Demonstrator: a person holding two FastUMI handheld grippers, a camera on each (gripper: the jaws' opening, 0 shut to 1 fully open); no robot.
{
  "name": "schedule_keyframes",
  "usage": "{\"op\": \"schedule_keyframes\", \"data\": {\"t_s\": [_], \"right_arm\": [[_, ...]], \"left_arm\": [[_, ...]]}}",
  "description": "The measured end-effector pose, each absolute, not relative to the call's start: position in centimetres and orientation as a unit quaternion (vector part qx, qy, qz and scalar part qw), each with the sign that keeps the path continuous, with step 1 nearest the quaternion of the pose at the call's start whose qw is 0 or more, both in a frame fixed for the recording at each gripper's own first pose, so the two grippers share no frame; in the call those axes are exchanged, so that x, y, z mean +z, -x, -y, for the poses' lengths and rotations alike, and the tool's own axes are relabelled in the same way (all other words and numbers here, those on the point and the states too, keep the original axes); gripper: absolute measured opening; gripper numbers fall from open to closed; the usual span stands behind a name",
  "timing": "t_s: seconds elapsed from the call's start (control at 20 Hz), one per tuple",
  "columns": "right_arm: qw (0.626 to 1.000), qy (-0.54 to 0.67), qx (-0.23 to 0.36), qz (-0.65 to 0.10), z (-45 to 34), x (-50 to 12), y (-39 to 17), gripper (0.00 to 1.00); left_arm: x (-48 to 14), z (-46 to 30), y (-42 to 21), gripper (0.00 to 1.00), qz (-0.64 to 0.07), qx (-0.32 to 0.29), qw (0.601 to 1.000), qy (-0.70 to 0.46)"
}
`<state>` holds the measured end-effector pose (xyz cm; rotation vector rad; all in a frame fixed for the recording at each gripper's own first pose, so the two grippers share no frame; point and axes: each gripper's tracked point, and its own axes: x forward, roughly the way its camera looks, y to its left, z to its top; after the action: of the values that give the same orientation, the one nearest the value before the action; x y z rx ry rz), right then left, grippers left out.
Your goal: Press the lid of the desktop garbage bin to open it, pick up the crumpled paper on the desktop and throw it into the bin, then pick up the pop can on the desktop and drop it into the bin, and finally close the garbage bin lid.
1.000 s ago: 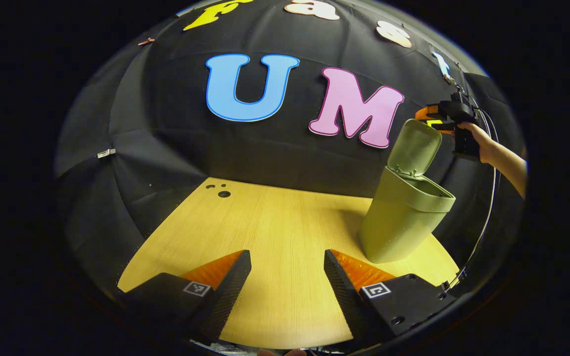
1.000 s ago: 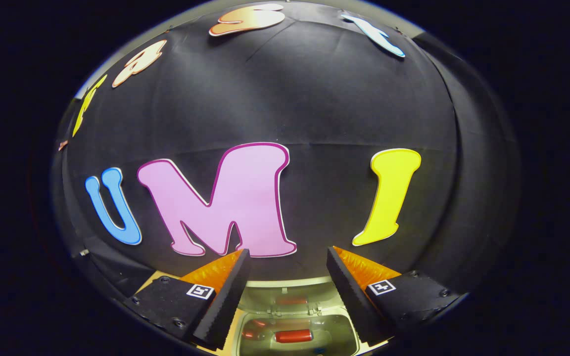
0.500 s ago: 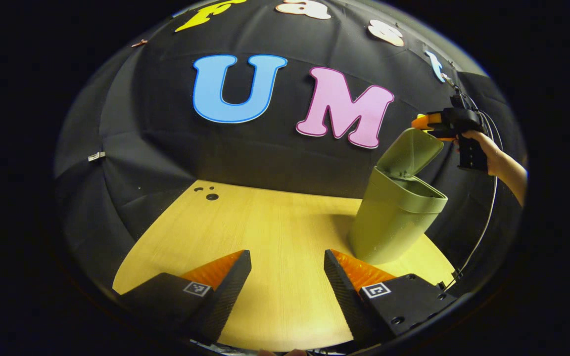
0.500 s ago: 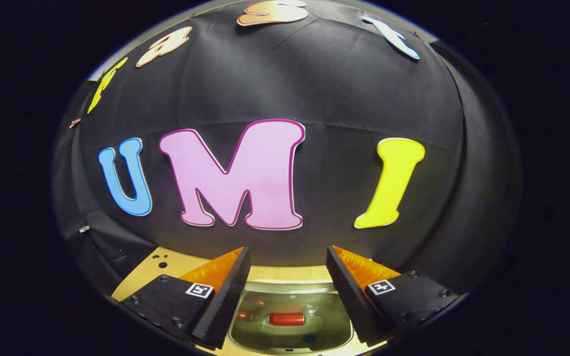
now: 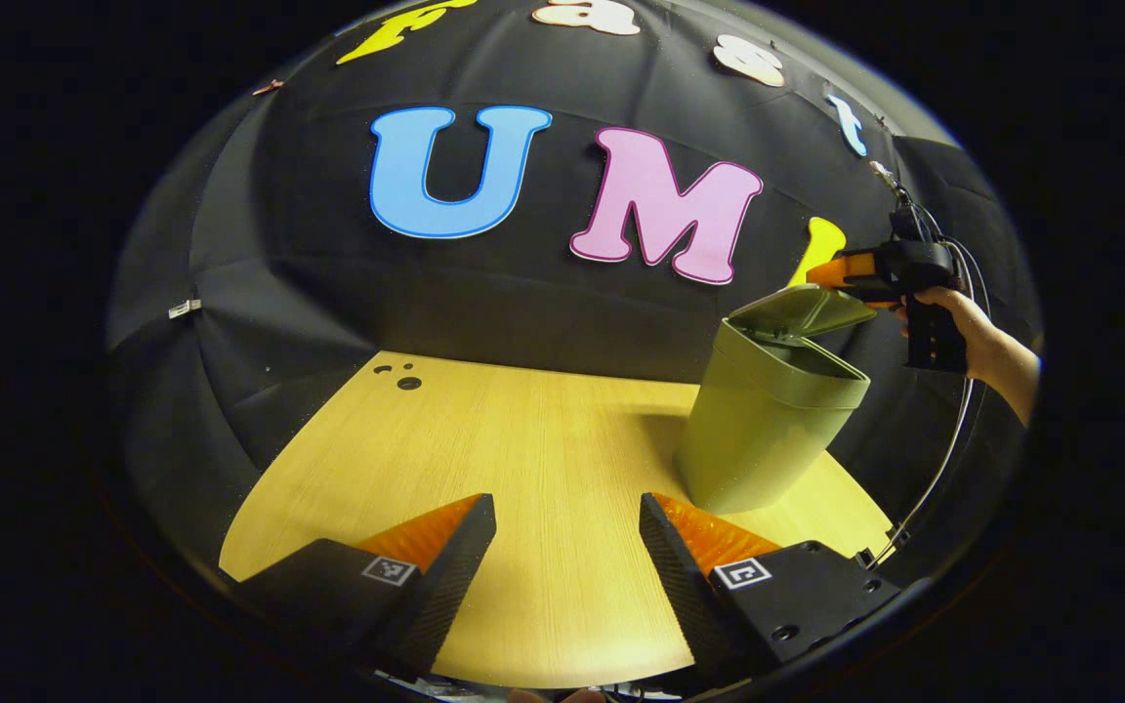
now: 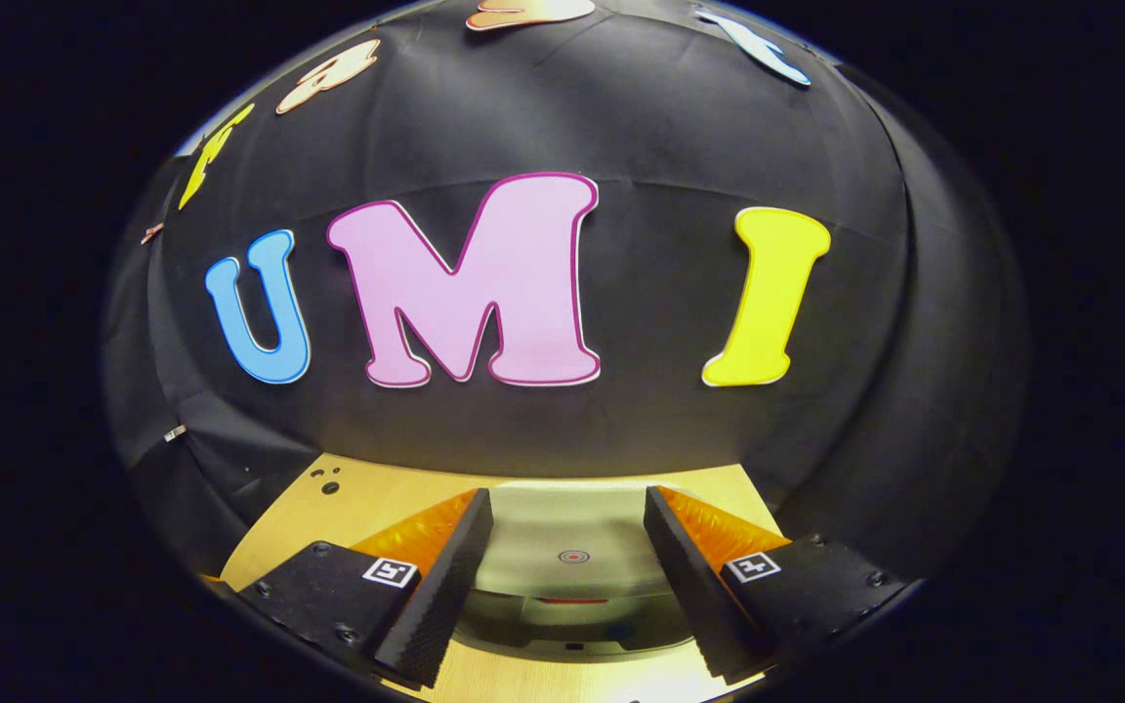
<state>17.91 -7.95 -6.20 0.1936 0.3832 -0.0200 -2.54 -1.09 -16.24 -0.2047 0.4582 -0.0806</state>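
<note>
The olive-green bin [image 5: 763,430] stands at the right of the wooden table [image 5: 523,459]. Its lid [image 5: 797,310] is tilted low over the rim, with a narrow gap left. My right gripper [image 5: 831,275], held by a hand [image 5: 953,317], rests on the lid's raised edge. In the right gripper view the lid [image 6: 567,552] lies flat-on just under the open right gripper [image 6: 567,576], and a thin red sliver of the pop can [image 6: 558,600] shows in the gap below. My left gripper [image 5: 567,561] hovers open over the table's near side, holding nothing.
Small dark holes [image 5: 404,379] mark the table's far left corner. A cable [image 5: 943,459] hangs from the right gripper past the table's right edge. The black cloth wall rises close behind the bin.
The lid has swung down from nearly upright to almost flat as the right gripper pushed it down. The can inside is now mostly covered. The left gripper drifted slightly.
</note>
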Motion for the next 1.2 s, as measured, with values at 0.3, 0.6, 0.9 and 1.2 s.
{"op": "schedule_keyframes", "data": {"t_s": [0.3,0.6,0.9,1.2], "right_arm": [[0.971,-0.093,-0.01,-0.219,7.6,-9.6,-16.5,0.98],[0.966,-0.088,-0.006,-0.243,7.1,-12.8,-15.2,0.96],[0.978,-0.086,-0.007,-0.187,6.9,-13.2,-14.7,0.98],[0.99,-0.098,-0.013,-0.1,6.9,-13.2,-13.6,0.97]], "left_arm": [[-16.8,1.1,3.2,0.95,-0.231,-0.038,0.967,0.101],[-16.6,1.2,3.1,0.95,-0.227,-0.037,0.968,0.1],[-17.0,1.3,3.0,0.95,-0.229,-0.037,0.967,0.102],[-17.2,1.6,3.1,0.95,-0.228,-0.036,0.968,0.102]]}}
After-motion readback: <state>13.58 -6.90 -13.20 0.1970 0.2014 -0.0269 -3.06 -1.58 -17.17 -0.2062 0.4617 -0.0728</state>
